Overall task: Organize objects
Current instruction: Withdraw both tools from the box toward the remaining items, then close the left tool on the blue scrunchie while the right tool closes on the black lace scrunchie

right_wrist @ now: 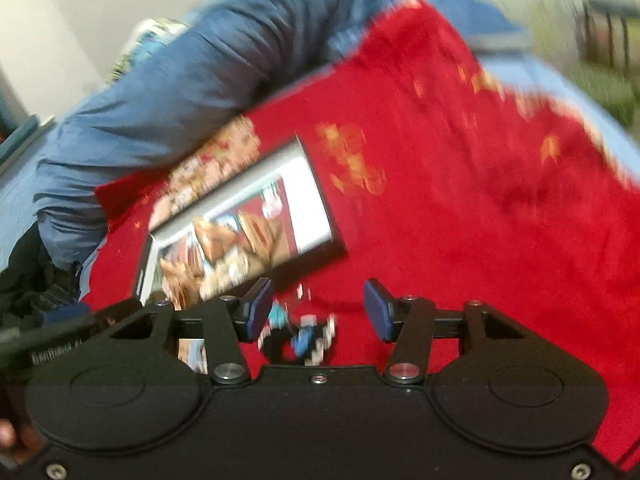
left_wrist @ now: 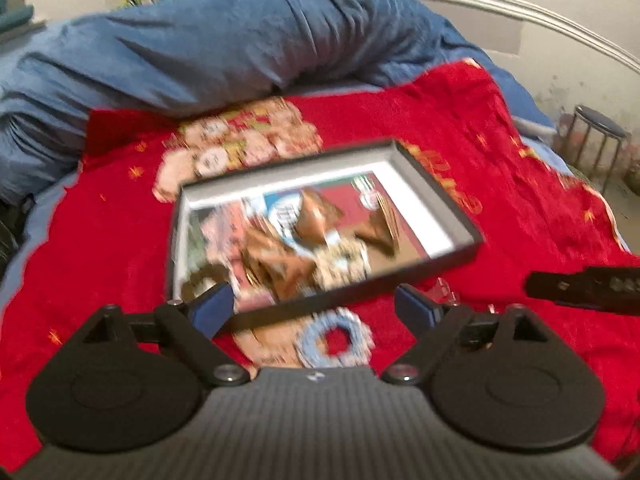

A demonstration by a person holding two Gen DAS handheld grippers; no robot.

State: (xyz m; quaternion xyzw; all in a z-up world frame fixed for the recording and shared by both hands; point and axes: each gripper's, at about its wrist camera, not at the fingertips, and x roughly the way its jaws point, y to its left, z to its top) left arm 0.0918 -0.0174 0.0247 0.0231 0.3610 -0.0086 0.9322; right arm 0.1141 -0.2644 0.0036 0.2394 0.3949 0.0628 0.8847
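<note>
- Looking along the left gripper [left_wrist: 313, 305], we find its blue-padded fingers [left_wrist: 214, 305] spread wide and gripping nothing, with a pale blue scrunchie [left_wrist: 334, 338] on the red blanket [left_wrist: 500, 184] just below the gap.
- Only this view shows the scrunchie as a ring; the right wrist view shows instead a blurred blue-and-white item [right_wrist: 306, 334] between the right gripper [right_wrist: 318, 310] fingers, not pressed by either pad, so those jaws are released too.
- Beyond both sits the shallow grey box [left_wrist: 448, 184], open-topped, holding brown paper-like pieces [left_wrist: 288, 248] on a printed sheet.
- Farther back lies the rumpled blue duvet [left_wrist: 192, 52].
- The left view alone shows a round stool [left_wrist: 600, 136] past the bed.
</note>
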